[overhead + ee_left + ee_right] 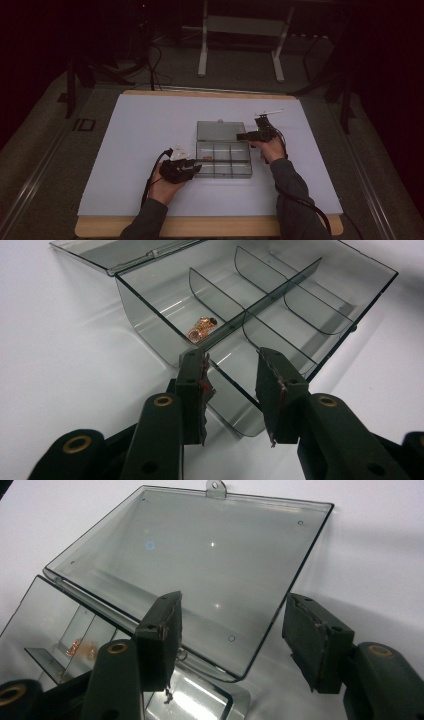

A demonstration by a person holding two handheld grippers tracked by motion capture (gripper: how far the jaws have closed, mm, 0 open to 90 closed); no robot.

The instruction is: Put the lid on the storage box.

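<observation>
Left gripper (231,390): jaws apart, nothing between them; we see it at the near-left corner of the box in the high view, aimed along the front wall w/ the corner rim just past the tips.
Right gripper (230,635): jaws wide apart, empty; hovering by the right edge of the lid, pointing left across it.
Box (224,167): clear smoky plastic organiser, mid-table on the white sheet (135,130), split by dividers into small cells.
Lid (200,565): swung fully back, lying flat behind the box, hinge side toward us; small hang tab at its far edge.
Contents: one small copper-coloured piece (202,327) in the back-left cell as the high view has it; other cells look bare from what we can see.
Step in hand: our read is box open, item in, both tools lining up on the box — prob. to shut the lid, right gripper taking it, left steadying the base.
Next move needs: right jaws to get around the thin lid edge, or under it, since it lies flat on the sheet w/ little to grab; then swing it over on the hinge.
Left's job: press or pinch the front corner wall so the light box doesn't skid.
Watch: the piece is loose, so no tipping.
</observation>
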